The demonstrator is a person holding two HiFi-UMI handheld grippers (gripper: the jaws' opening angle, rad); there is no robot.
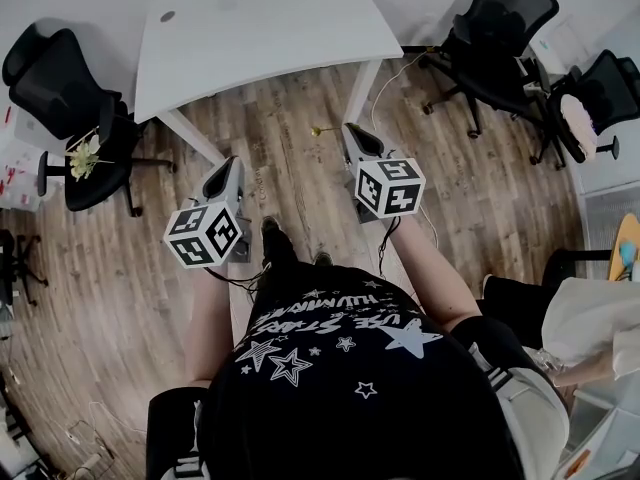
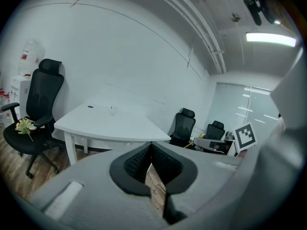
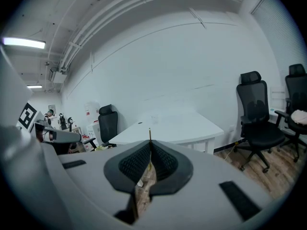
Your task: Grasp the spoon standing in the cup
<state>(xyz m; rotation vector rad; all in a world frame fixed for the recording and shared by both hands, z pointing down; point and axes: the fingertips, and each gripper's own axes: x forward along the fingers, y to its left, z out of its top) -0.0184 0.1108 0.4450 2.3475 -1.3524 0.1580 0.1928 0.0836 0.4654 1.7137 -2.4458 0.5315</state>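
Standing on a brown wood-plank floor (image 1: 300, 98), a person in a black shirt (image 1: 340, 388) printed with white stars holds both tools out toward a table. The shirt's white lettering seems to read "USE STARS"; the line above it is too warped to read.

At far left a black mesh office chair (image 1: 60, 88) carries a small bunch of pale yellow flowers (image 1: 82, 156) on its seat. Right of it stands the white curved tabletop (image 1: 250, 28) on white legs, with a dark round cable hole (image 1: 167, 15) near its far left edge. A faint small clear thing sits on it, too small to identify.

The left gripper (image 2: 151, 146), grey with black ribbed pads, has its jaws clenched together at the tips with nothing between them. Only floor and a white cable show through the gap lower down. Its cube (image 1: 205, 235) bears black-and-white square markers.

The thin gold metal spoon (image 1: 320, 130) is above the floor, near the tabletop's near right corner. It is pinched in the jaws of the right gripper (image 3: 149, 147). In the right gripper view its slim handle pokes up past the closed pads. This gripper's marker cube (image 1: 390, 186) sits just before the person's forearm.

At far right are more black office chairs (image 1: 500, 28). Nearer, at the right edge, is another person in pale clothing (image 1: 590, 318).
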